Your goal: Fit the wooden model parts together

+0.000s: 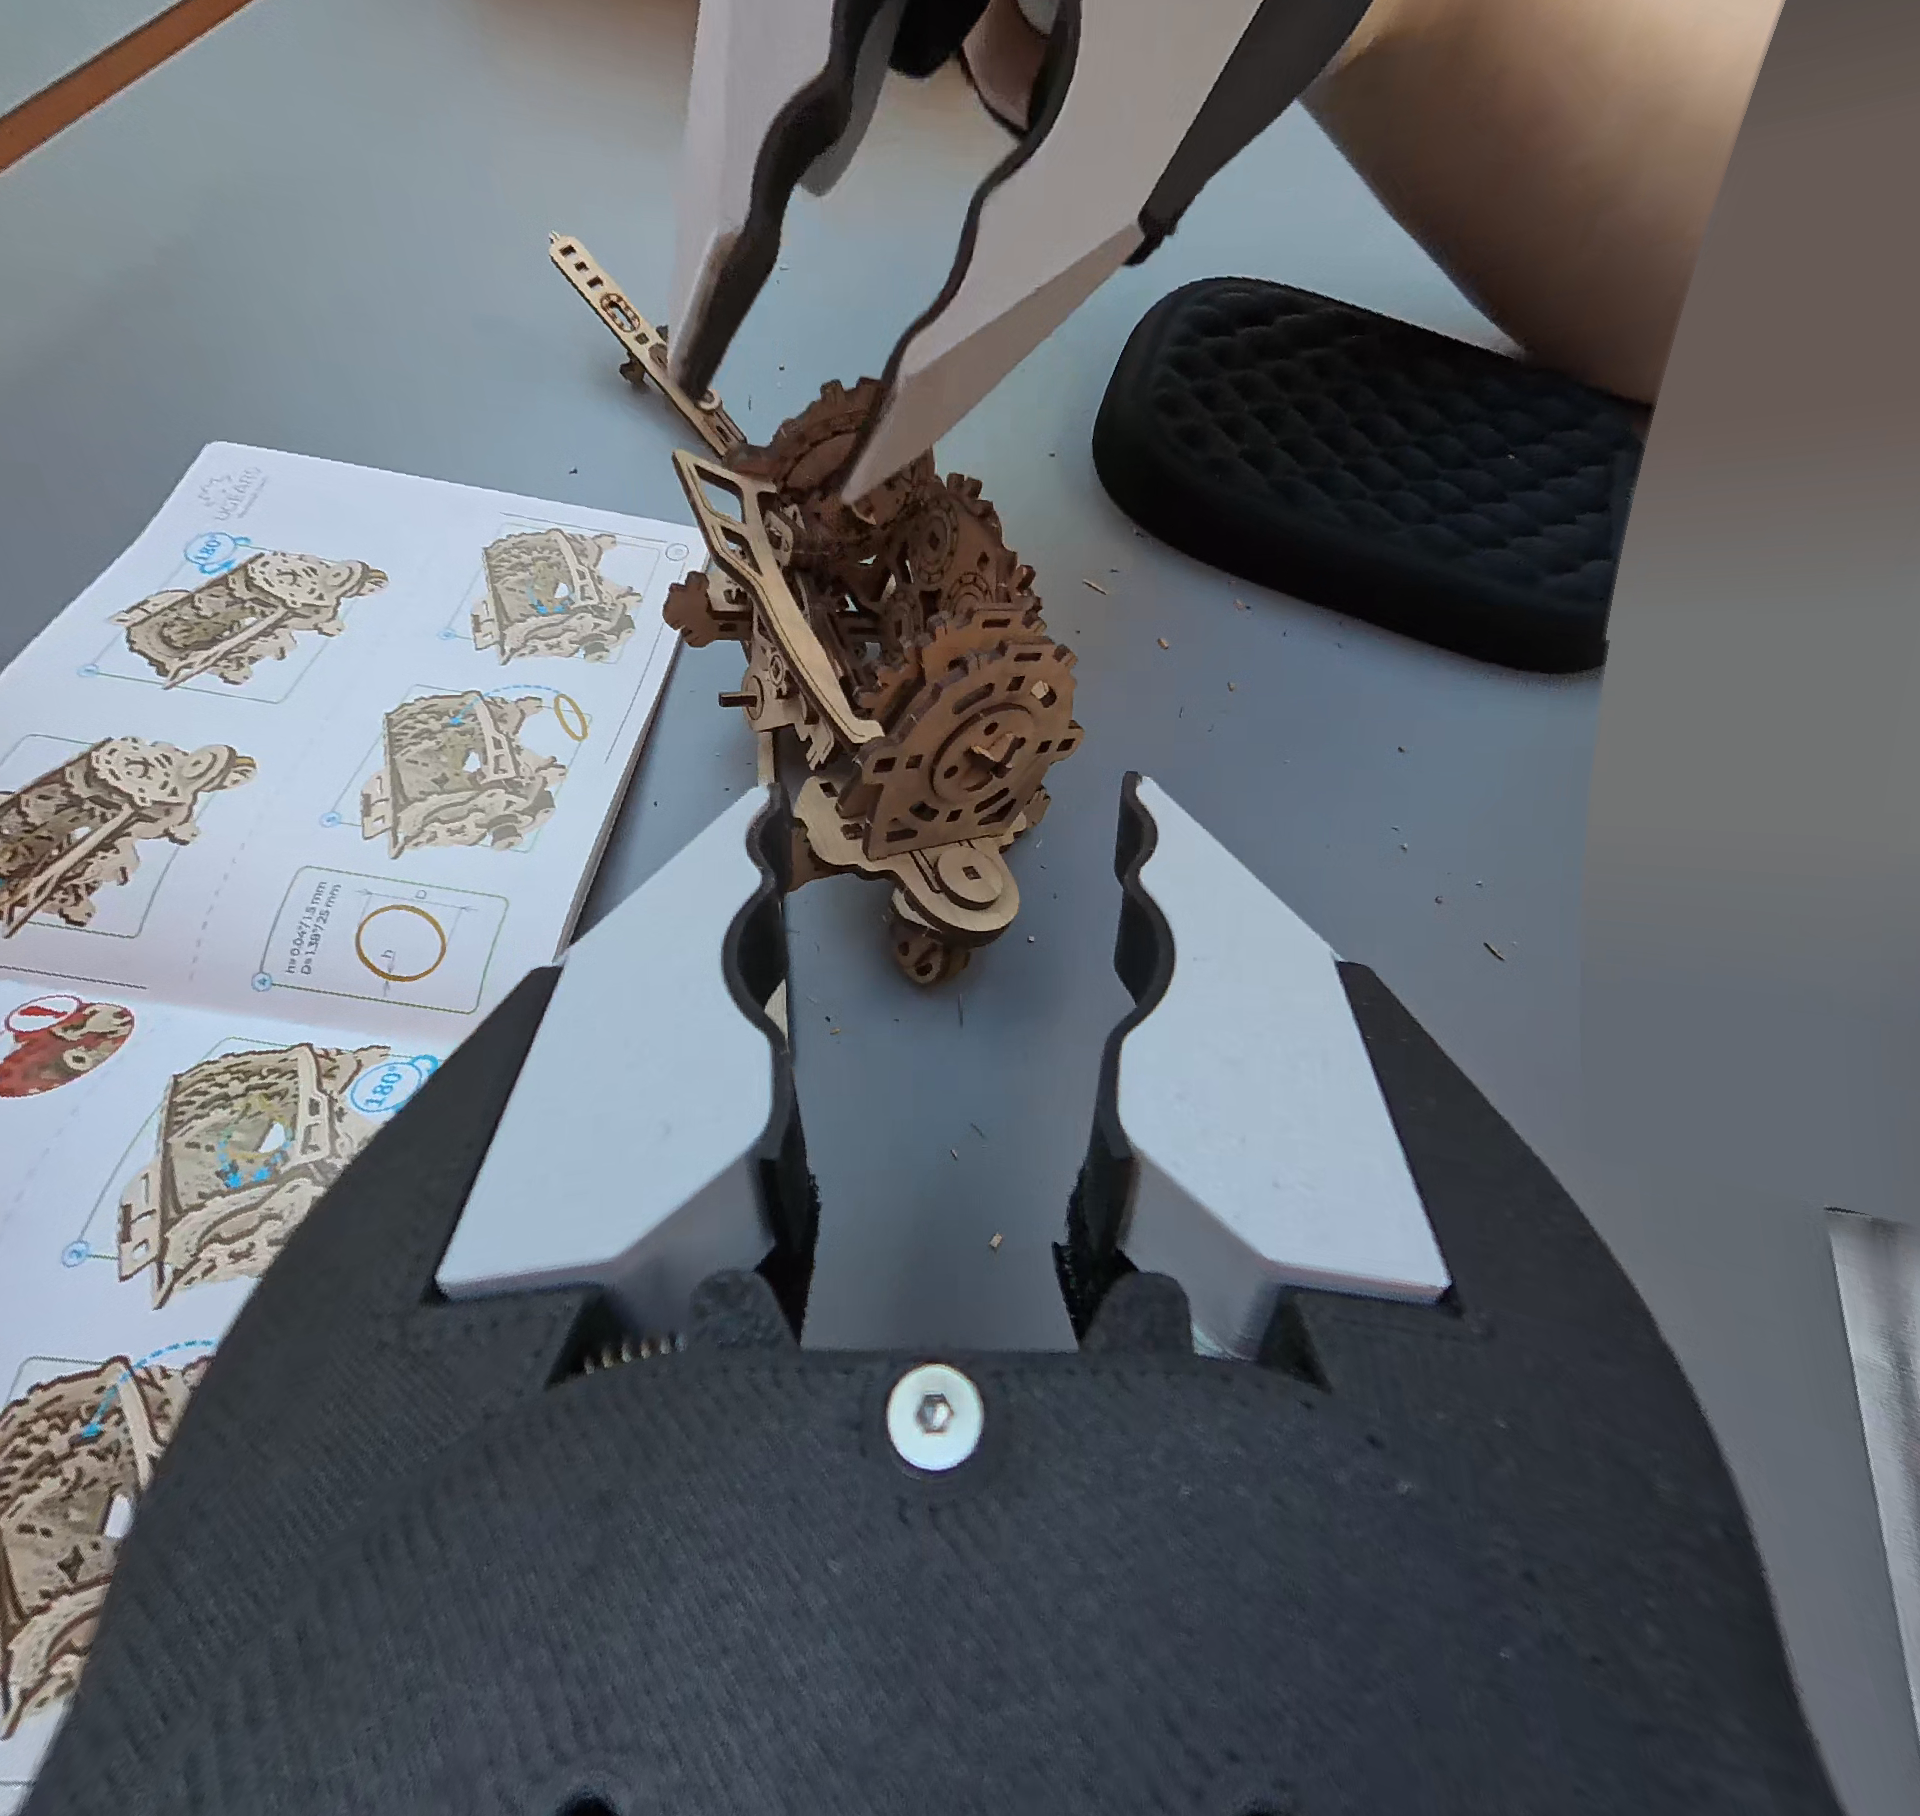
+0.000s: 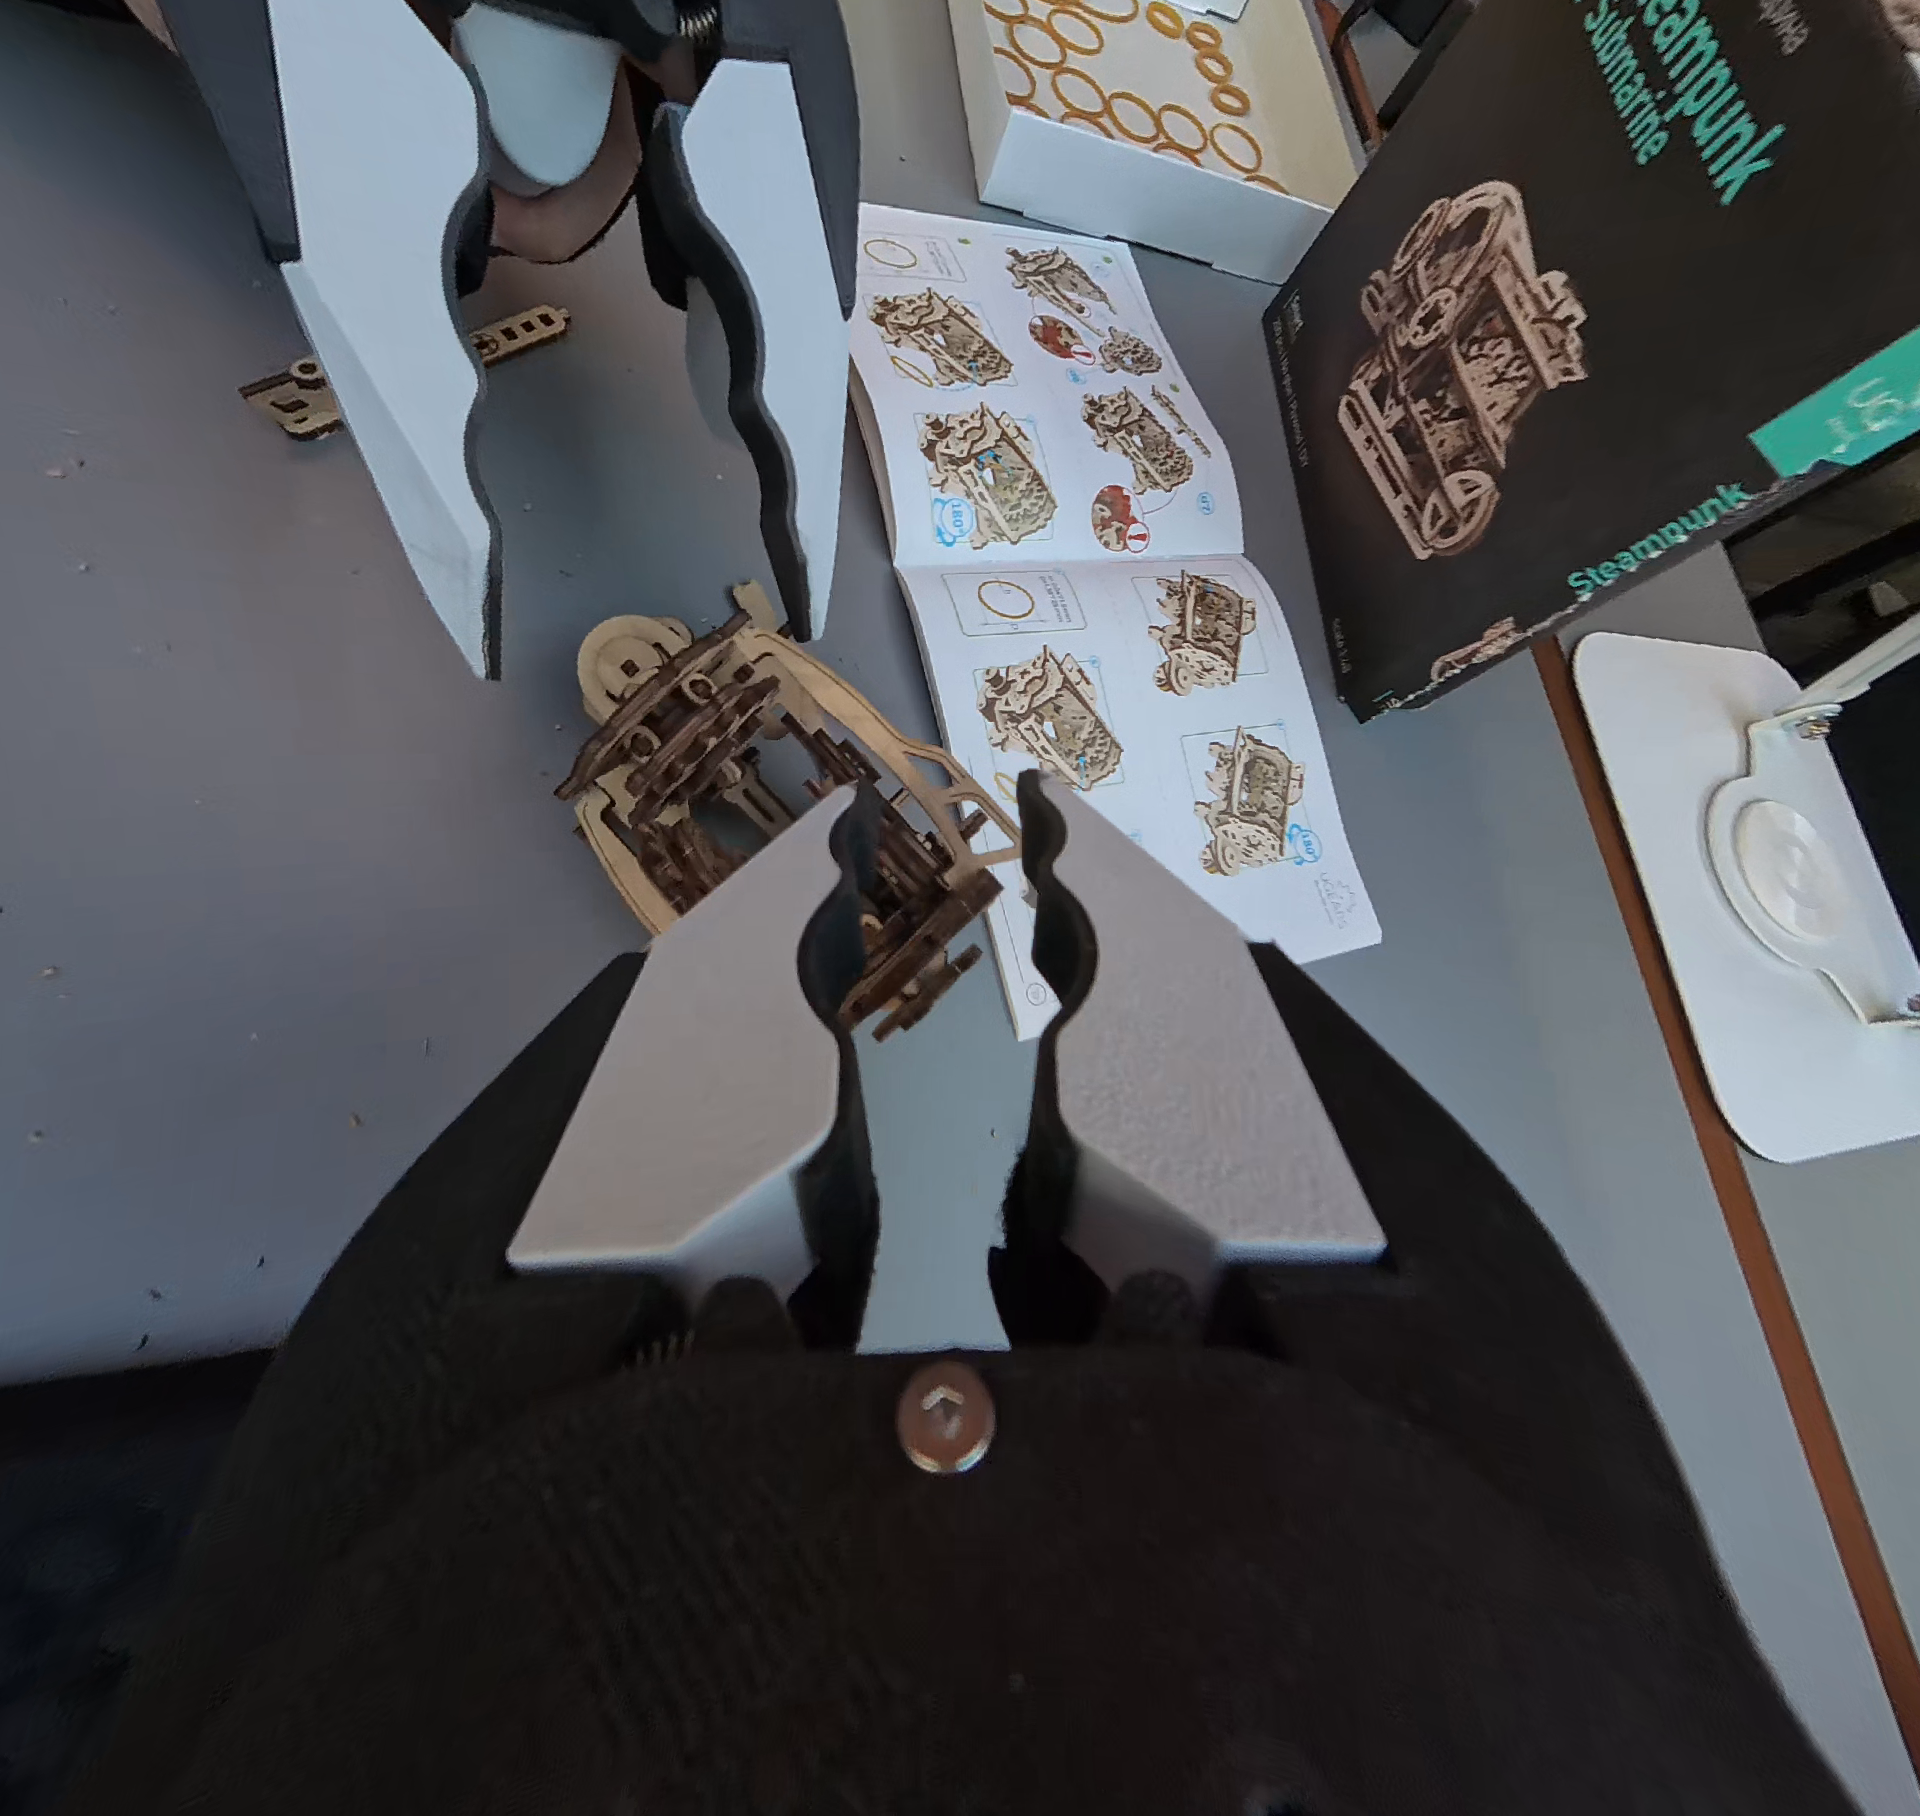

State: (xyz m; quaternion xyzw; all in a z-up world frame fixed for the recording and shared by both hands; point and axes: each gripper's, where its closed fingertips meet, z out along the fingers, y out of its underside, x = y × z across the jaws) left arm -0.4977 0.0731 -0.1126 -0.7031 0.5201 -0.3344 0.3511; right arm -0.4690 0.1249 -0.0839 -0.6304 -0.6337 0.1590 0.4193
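A partly built wooden gear model (image 1: 894, 665) lies on its side on the grey table and also shows in the right wrist view (image 2: 717, 758). My left gripper (image 1: 951, 800) is open and empty, its fingertips just short of the model's near end; it shows from above in the right wrist view (image 2: 649, 644). My right gripper (image 2: 940, 800) is open and reaches down over the model's far end, part of which sits between its fingers; whether they touch it I cannot tell. It also shows in the left wrist view (image 1: 779, 431). A loose wooden strip (image 1: 613, 312) lies beyond the model (image 2: 520, 332).
An open instruction booklet (image 1: 312, 779) (image 2: 1091, 571) lies beside the model. A black mesh pad (image 1: 1371, 478) and a person's arm (image 1: 1507, 156) are on the other side. A white box of rubber bands (image 2: 1122, 208), a black model box (image 2: 1558, 312) and a white mat (image 2: 1683, 935) stand farther off. One gripper's finger ends stand about 7 cm off the other's.
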